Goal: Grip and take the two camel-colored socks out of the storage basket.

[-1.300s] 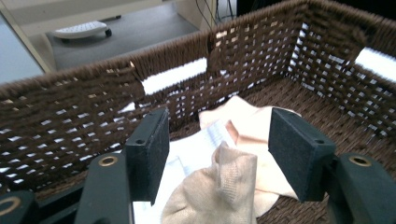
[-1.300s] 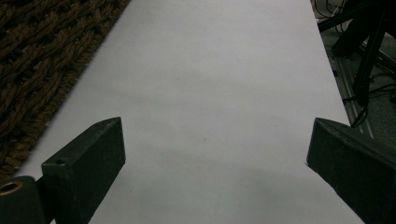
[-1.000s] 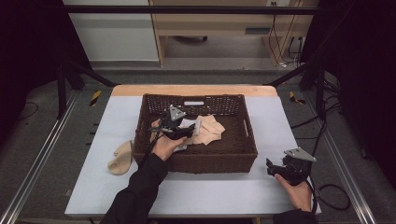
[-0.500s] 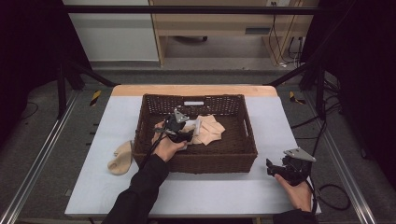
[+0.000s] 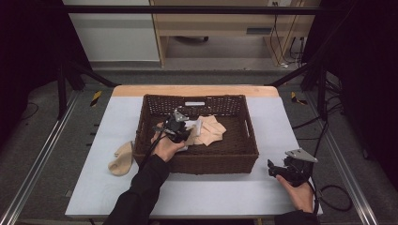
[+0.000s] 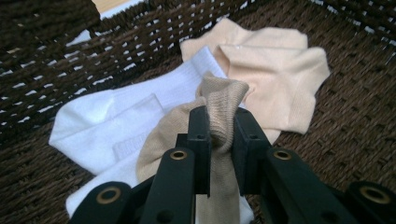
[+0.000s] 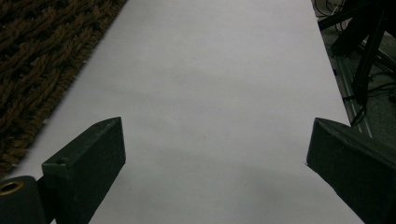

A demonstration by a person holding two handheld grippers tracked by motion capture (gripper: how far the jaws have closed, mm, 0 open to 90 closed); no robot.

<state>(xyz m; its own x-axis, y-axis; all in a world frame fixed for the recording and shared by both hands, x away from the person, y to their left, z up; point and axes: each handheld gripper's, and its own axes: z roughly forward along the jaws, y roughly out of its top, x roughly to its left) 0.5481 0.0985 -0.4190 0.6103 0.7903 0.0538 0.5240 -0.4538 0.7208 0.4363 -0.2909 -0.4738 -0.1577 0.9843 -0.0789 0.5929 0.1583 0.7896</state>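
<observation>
Tabletop (image 5: 220,192): pale grey surface, wooden strip along its far edge. Carried directly upon it: one dark brown wicker basket (image 5: 211,161), set centrally; one beige sock (image 5: 121,158), laid just beside the basket's left wall.

1. Your high view looks forward and down from your side onto the whole table (image 5: 281,117), with the basket (image 5: 244,154) at its middle.
2. Your left gripper view sits close inside the basket (image 6: 355,112), looking low along its floor toward a woven wall.
3. Your right gripper view sits close above the table (image 7: 219,84), just right of the basket (image 7: 32,60), facing along the tabletop toward its far edge.
4. All three views share the basket.
</observation>
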